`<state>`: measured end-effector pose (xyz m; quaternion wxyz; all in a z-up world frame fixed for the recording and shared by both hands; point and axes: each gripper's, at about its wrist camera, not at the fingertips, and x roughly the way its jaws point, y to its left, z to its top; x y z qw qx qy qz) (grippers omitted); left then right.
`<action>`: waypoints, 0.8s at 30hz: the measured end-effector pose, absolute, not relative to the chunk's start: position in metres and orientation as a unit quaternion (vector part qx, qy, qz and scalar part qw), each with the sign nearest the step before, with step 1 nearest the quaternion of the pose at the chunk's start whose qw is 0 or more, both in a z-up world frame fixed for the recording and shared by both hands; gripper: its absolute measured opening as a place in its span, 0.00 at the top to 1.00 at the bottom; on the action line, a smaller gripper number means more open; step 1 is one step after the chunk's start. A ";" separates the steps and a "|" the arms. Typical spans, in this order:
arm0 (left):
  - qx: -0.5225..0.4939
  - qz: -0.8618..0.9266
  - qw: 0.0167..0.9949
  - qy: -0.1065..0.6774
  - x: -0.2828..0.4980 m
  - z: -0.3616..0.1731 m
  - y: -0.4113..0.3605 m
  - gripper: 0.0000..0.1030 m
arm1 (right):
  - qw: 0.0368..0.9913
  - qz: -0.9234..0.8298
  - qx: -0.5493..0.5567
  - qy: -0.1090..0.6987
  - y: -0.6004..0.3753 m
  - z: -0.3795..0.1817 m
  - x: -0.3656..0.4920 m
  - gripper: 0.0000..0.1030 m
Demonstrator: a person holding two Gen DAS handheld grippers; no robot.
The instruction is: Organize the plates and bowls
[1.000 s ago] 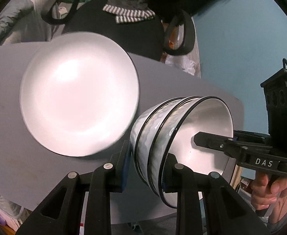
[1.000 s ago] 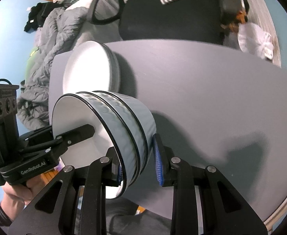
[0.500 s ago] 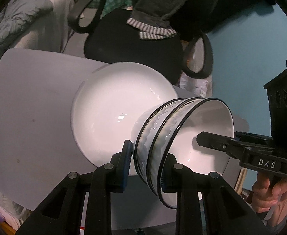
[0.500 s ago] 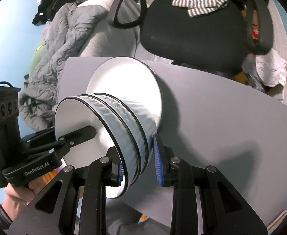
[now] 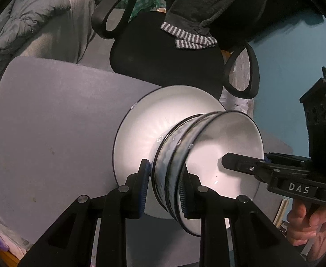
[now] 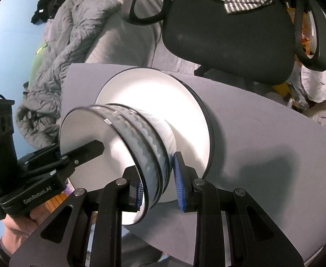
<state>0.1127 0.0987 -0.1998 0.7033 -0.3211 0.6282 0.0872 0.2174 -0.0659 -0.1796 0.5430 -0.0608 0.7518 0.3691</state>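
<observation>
A stack of three nested bowls (image 5: 209, 153) with black rims and wavy pale sides hangs tilted between both grippers. My left gripper (image 5: 164, 190) is shut on the rims at one side, one finger inside the top bowl. My right gripper (image 6: 158, 187) is shut on the rims at the opposite side. Each gripper shows in the other's view: the right gripper (image 5: 228, 161) and the left gripper (image 6: 96, 148). The bowl stack (image 6: 127, 133) has its base close over the middle of the white black-rimmed plates (image 5: 145, 131) (image 6: 154, 93). Whether they touch I cannot tell.
The plates lie near the far edge of a grey table (image 5: 51, 133) (image 6: 263, 146). Beyond it stands a black office chair (image 6: 227, 33) with a striped cloth (image 5: 192, 39). A grey quilt (image 6: 74, 40) lies at the left, a white bag (image 6: 316, 86) at the right.
Both grippers carried the bowl stack across the table and a little down. The plates, earlier off to one side of the bowls, now lie right beneath the stack's base.
</observation>
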 end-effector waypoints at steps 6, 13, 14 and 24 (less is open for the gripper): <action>-0.298 0.070 0.711 0.633 0.112 -0.198 0.096 0.77 | 0.546 0.358 -0.052 0.756 -0.064 -0.180 0.217 0.75; -0.274 0.089 0.726 0.625 0.109 -0.189 0.096 0.47 | 0.585 0.328 -0.079 0.737 -0.065 -0.171 0.220 0.36; -0.270 0.093 0.730 0.621 0.107 -0.184 0.096 0.40 | 0.595 0.321 -0.085 0.732 -0.067 -0.167 0.221 0.36; -0.241 0.117 0.754 0.600 0.088 -0.131 0.098 0.20 | 0.674 0.278 -0.113 0.675 -0.082 -0.109 0.217 0.36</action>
